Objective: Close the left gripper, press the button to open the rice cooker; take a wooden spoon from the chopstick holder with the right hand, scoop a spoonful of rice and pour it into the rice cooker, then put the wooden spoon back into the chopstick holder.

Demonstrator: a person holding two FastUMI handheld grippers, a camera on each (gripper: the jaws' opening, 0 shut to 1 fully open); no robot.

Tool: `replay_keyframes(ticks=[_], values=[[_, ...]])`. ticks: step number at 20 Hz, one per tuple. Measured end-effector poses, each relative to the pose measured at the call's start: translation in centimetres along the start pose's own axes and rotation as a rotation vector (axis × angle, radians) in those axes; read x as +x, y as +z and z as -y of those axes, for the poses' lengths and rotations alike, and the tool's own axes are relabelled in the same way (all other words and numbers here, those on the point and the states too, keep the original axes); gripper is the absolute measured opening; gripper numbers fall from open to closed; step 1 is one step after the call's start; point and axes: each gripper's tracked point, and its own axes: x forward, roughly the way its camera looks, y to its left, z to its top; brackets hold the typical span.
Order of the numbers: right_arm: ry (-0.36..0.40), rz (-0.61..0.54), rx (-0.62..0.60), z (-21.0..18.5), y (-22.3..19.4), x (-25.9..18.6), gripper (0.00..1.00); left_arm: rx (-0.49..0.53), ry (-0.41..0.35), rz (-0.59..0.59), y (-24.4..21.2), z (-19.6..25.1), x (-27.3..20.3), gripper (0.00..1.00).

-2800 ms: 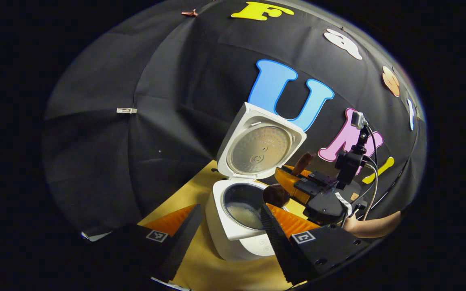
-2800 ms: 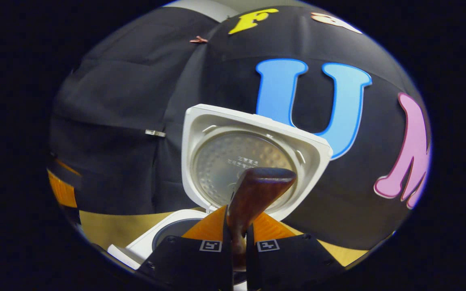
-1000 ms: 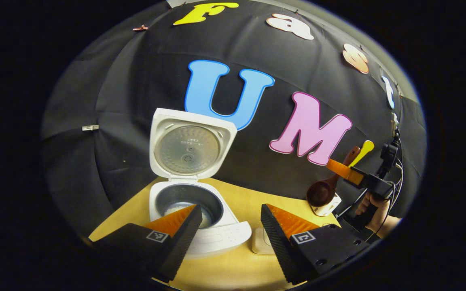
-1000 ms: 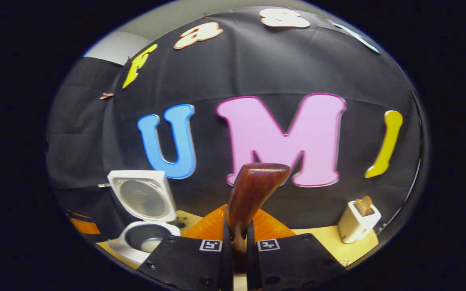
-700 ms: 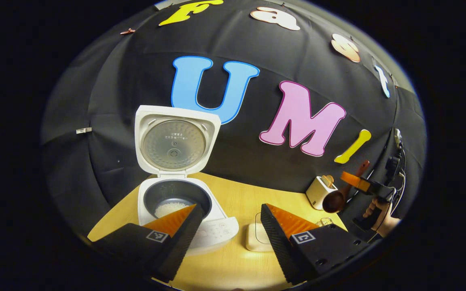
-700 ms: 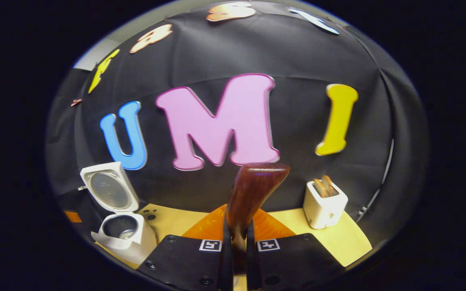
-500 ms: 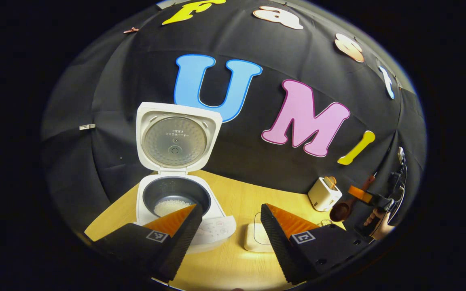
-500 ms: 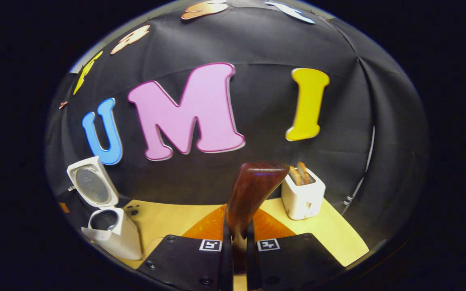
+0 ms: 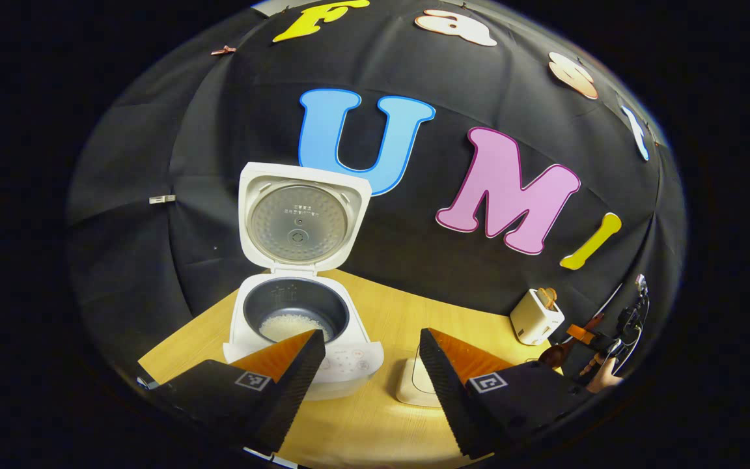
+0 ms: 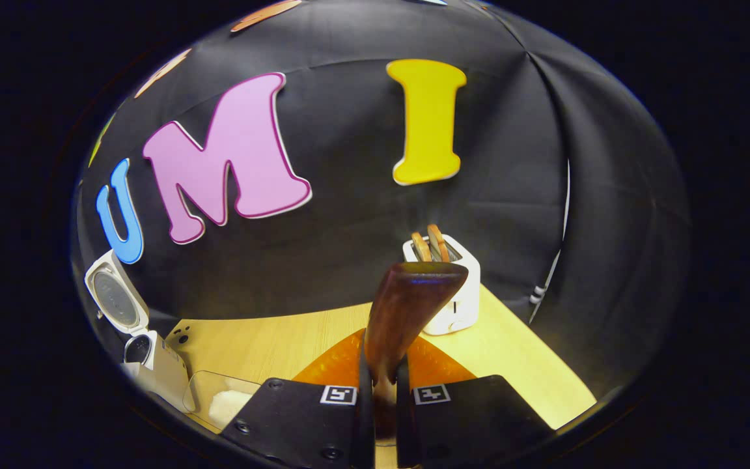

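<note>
- Over the last few seconds the right gripper (image 10: pixel 380 391) had swung away from the rice cooker (image 9: pixel 297 326), where it had been poised above the open pot, and now faced the chopstick holder (image 10: pixel 448 286) at the far right of the table (image 9: pixel 375 423).
- Its two fingers were pinched tight on the handle of the wooden spoon (image 10: pixel 401 319), with almost no gap left between them.
- In the left gripper view the spoon's bowl (image 9: pixel 551 355) hung low, near the holder (image 9: pixel 534 318) but not in it, and the person's hand (image 9: pixel 599 378) showed behind it.
- The rice cooker's lid (image 9: pixel 300 218) stood upright and open; white rice (image 9: pixel 291 324) lay in the bottom of the pot.
- I judged that the pouring was done, since rice already lay in the cooker and the spoon was turned toward the holder; what remained was to set the spoon back in it.
- The left gripper (image 9: pixel 368 355) hovered in front of the cooker with its fingers spread wide and nothing between them.
- Counted: one rice cooker, one wooden spoon in the grip, one chopstick holder with two wooden handles (image 10: pixel 431 245) standing in it, and one clear dish of rice (image 10: pixel 225 400) just right of the cooker.
- A flat white dish (image 9: pixel 414 384) also lay near the cooker in the left gripper view; I could not tell whether it was that same dish.
</note>
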Motion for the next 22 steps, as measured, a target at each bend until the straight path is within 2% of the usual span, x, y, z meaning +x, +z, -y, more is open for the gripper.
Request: replay_keyframes(ticks=[9, 13, 16, 17, 18, 19, 20, 22], values=[[-0.033, -0.139, 0.059, 1.7, -7.2, 2.7, 0.17, 0.015, 0.062, -0.011, -0.6, 0.0, -0.8, 0.95], [-0.056, -0.186, 0.086, 2.5, -8.9, 3.1, 0.18, 0.012, 0.062, -0.010, -0.7, 0.5, -0.8, 0.95], [-0.074, -0.189, 0.100, 3.1, -8.6, 2.8, 0.19, 0.008, 0.056, -0.005, -0.4, 0.4, -0.7, 0.95], [-0.080, -0.196, 0.106, 3.5, -8.2, 2.3, 0.23, 0.005, 0.054, -0.005, -0.2, 0.3, -0.6, 0.95], [-0.087, -0.207, 0.112, 3.7, -8.3, 1.9, 0.11, 0.002, 0.053, -0.002, 0.0, 0.1, -0.5, 0.95], [-0.092, -0.210, 0.116, 3.7, -8.3, 1.5, 0.31, 0.001, 0.049, 0.006, 0.3, 0.0, -0.4, 0.89], [-0.094, -0.207, 0.115, 3.7, -7.9, 1.1, 0.52, 0.004, 0.045, 0.017, 0.9, -0.1, -0.3, 0.95], [-0.098, -0.205, 0.108, 3.4, -7.4, 0.0, 0.90, 0.008, 0.036, 0.046, 2.4, -0.7, 0.1, 0.95]])
